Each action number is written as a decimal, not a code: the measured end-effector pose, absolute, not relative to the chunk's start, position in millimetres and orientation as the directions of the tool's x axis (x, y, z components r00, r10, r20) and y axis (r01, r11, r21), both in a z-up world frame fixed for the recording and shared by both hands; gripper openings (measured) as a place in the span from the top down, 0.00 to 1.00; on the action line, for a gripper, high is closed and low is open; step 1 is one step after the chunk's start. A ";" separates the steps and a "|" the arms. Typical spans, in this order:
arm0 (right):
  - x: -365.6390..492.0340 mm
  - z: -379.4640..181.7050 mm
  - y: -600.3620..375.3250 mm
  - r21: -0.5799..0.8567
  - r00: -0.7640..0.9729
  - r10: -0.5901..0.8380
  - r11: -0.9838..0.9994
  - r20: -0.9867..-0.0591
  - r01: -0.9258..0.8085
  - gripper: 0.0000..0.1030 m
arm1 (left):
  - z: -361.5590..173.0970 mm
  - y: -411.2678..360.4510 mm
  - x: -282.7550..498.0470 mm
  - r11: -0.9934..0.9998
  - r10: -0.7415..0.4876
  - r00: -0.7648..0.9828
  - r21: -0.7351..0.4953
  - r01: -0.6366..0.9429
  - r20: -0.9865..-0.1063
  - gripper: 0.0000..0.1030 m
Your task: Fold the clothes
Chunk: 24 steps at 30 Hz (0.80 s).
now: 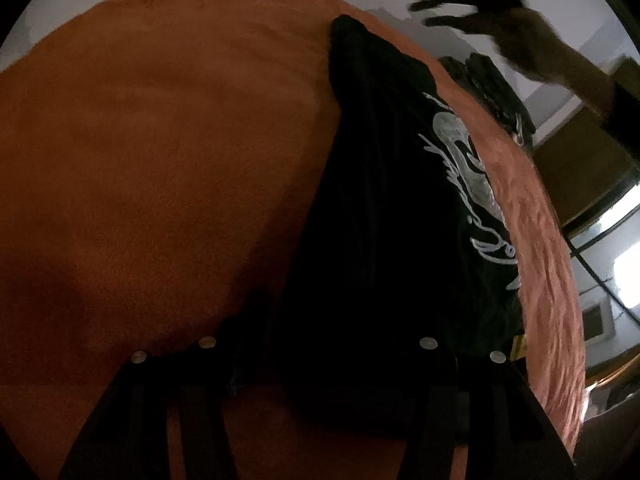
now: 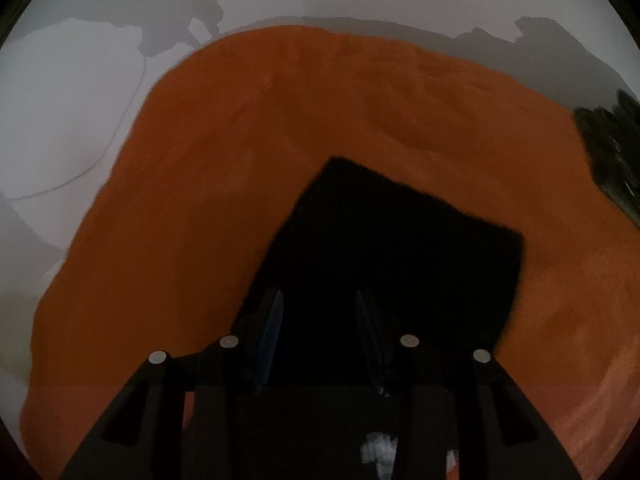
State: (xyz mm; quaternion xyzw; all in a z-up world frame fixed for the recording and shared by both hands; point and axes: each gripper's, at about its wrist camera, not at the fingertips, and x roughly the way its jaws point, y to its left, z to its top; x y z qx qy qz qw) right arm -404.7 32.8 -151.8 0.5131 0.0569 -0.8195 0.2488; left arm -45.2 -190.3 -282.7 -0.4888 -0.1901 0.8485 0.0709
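Observation:
A black garment (image 1: 372, 208) with a white print lies as a long folded strip on an orange blanket (image 1: 160, 160). Its near end fills the gap between the wide-set fingers of my left gripper (image 1: 332, 312), which grip it; the fingertips are lost in the dark cloth. My right gripper (image 2: 320, 300) hangs above the same garment (image 2: 400, 248), fingers apart and nothing between them. In the left wrist view the right gripper (image 1: 420, 12) shows blurred in the air at the top right, held by a hand (image 1: 520, 36).
The orange blanket (image 2: 240, 140) covers a white surface (image 2: 60, 120), where a thin white cable (image 2: 120, 128) runs. A pile of dark clothes (image 1: 488, 80) sits past the blanket's right edge, also seen as dark clothes (image 2: 612, 152) at the far right. Furniture stands beyond (image 1: 580, 160).

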 end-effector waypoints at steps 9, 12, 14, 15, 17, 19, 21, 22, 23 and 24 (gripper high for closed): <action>-213.1 -124.3 140.5 0.139 -0.349 -0.396 -0.805 -0.849 0.576 0.49 | -237.0 -176.9 -40.9 -0.975 0.222 -0.481 -0.198 -0.100 -0.848 0.47; -142.0 -136.7 158.1 -0.046 -0.445 -0.334 -0.755 -0.831 0.654 0.48 | -219.9 -175.4 -31.8 -0.977 0.173 -0.480 -0.089 -0.193 -0.860 0.46; -108.9 -154.1 157.9 -0.192 -0.536 -0.292 -0.714 -0.792 0.673 0.47 | -212.0 -175.4 -23.6 -0.964 0.149 -0.476 -0.020 -0.266 -0.867 0.43; -89.4 -163.4 160.4 -0.234 -0.557 -0.292 -0.687 -0.777 0.687 0.46 | -209.9 -175.5 -18.8 -0.952 0.144 -0.474 0.009 -0.305 -0.868 0.42; -50.3 -182.0 165.3 -0.318 -0.596 -0.295 -0.630 -0.746 0.709 0.46 | -206.5 -174.6 -9.2 -0.924 0.133 -0.470 0.063 -0.377 -0.872 0.41; -13.0 -198.4 168.6 -0.363 -0.597 -0.307 -0.566 -0.741 0.741 0.46 | -205.8 -169.8 0.6 -0.894 0.120 -0.463 0.107 -0.435 -0.878 0.41; 19.9 -206.1 166.2 -0.408 -0.613 -0.314 -0.521 -0.725 0.750 0.46 | -205.6 -160.9 8.8 -0.867 0.115 -0.465 0.140 -0.478 -0.878 0.41; 37.9 -210.6 164.0 -0.433 -0.623 -0.319 -0.498 -0.714 0.752 0.46 | -205.5 -155.9 13.0 -0.855 0.109 -0.475 0.161 -0.492 -0.873 0.41; 55.9 -215.0 161.8 -0.457 -0.632 -0.325 -0.475 -0.703 0.752 0.46 | -205.8 -150.2 18.2 -0.841 0.092 -0.499 0.201 -0.503 -0.862 0.41; 70.8 -218.4 161.0 -0.474 -0.641 -0.332 -0.460 -0.692 0.751 0.41 | -207.4 -144.1 22.8 -0.823 0.073 -0.520 0.243 -0.513 -0.851 0.41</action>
